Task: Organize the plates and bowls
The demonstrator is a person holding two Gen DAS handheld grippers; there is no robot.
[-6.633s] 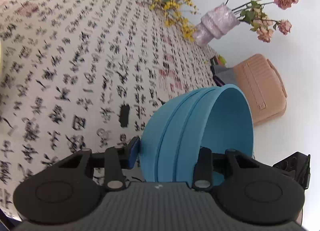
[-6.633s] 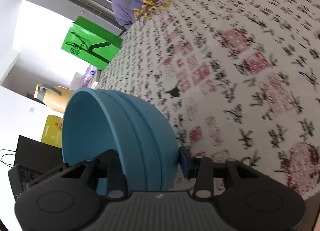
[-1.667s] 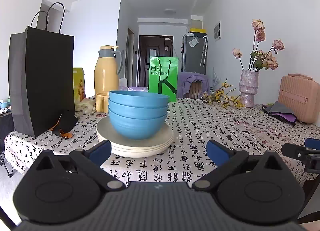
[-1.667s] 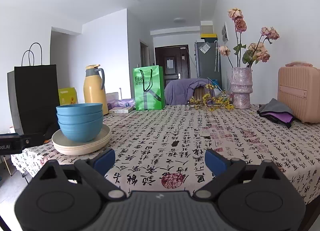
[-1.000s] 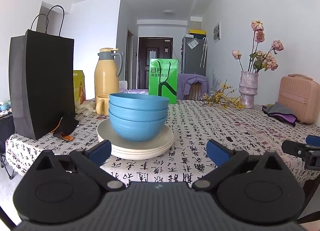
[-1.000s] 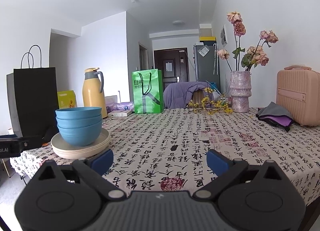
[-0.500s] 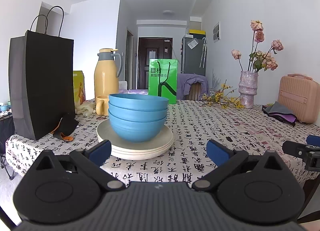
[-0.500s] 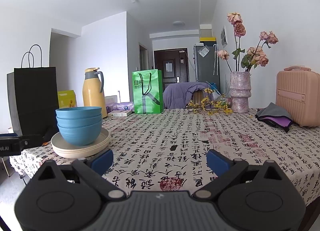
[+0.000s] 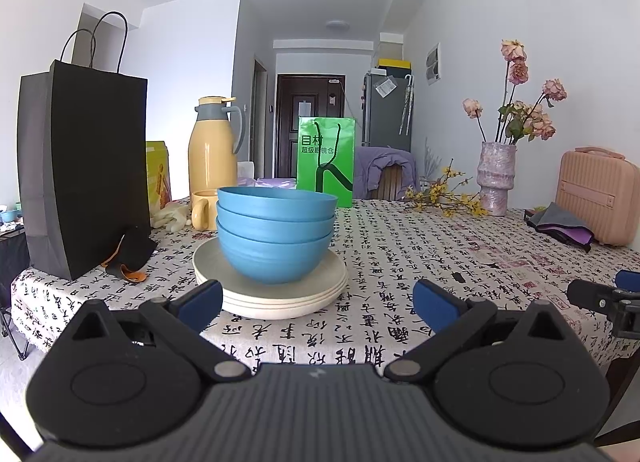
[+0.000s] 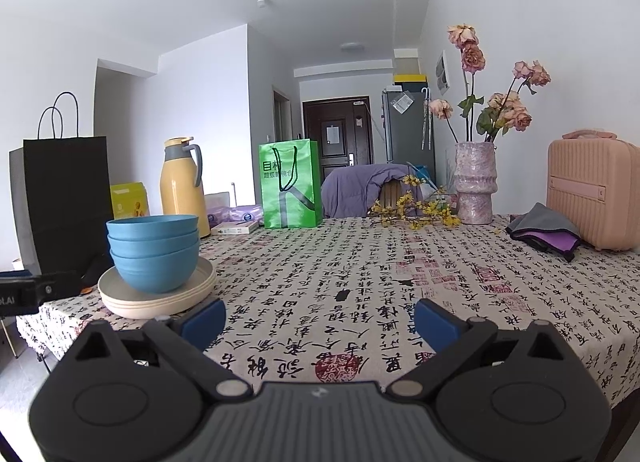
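While a black bag [image 9: 84, 166] stands beside them, stacked bowls [image 9: 275, 238] on plates [image 9: 268, 290] sit beyond both spread, empty tongs: left tongs [image 9: 318, 302], right tongs [image 10: 320, 320].

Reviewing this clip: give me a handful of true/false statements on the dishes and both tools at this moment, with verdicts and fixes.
1. Three blue bowls sit nested on the stack of cream plates. True.
2. The left tool is shut on a bowl. False: its jaws stand wide apart and hold nothing.
3. The right tool is open and empty. True.
4. The bowls lie tipped on their sides. False: they stand upright, rims up.
5. The black paper bag stands to the left of the plates in the left wrist view. True.
6. The yellow thermos stands on the plates. False: it stands on the tablecloth behind them.
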